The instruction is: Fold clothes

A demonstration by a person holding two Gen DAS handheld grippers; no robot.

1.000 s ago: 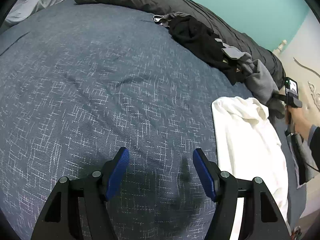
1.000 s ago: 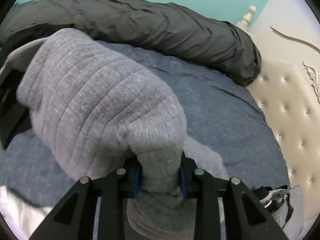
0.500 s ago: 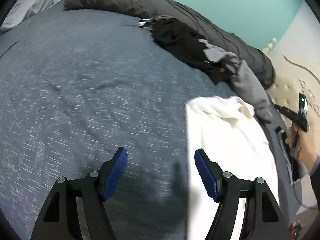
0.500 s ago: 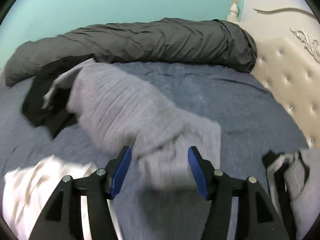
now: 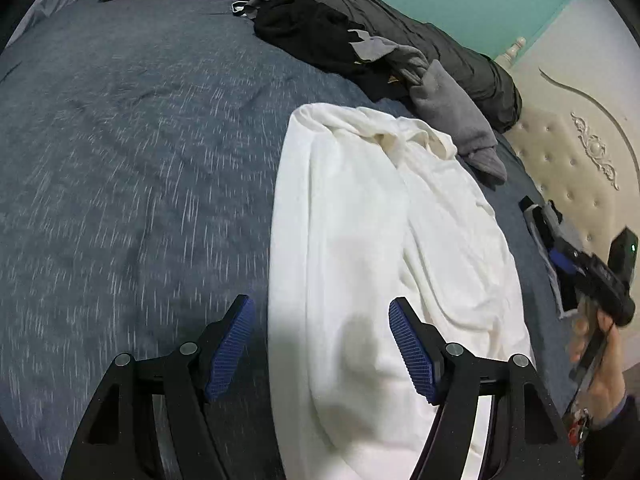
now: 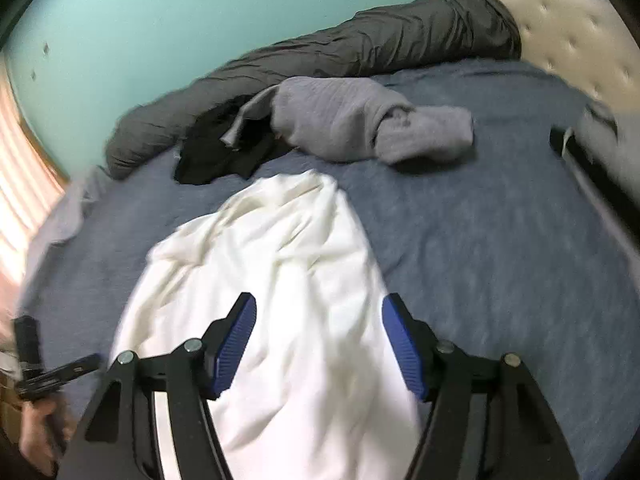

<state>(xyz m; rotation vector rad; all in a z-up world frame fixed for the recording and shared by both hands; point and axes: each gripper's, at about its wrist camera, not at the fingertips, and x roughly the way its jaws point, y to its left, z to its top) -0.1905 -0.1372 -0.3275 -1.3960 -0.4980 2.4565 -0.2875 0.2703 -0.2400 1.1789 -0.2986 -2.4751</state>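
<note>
Both grippers hang over the white garment [image 5: 376, 248] spread on the blue bedspread [image 5: 132, 152]. Left gripper [image 5: 322, 346] is spread wide over its left edge, gripping nothing. Right gripper [image 6: 316, 346] has just been opening; nothing's between its jaws. Grey sweater [image 6: 360, 124] lies crumpled beyond, toward the bed's far edge beside the dark duvet roll [image 6: 360, 44].

I am holding the left tool [image 5: 322, 346] agape, angled downward; the right tool [image 6: 318, 346] has just been opening, nothing gripped.
</note>
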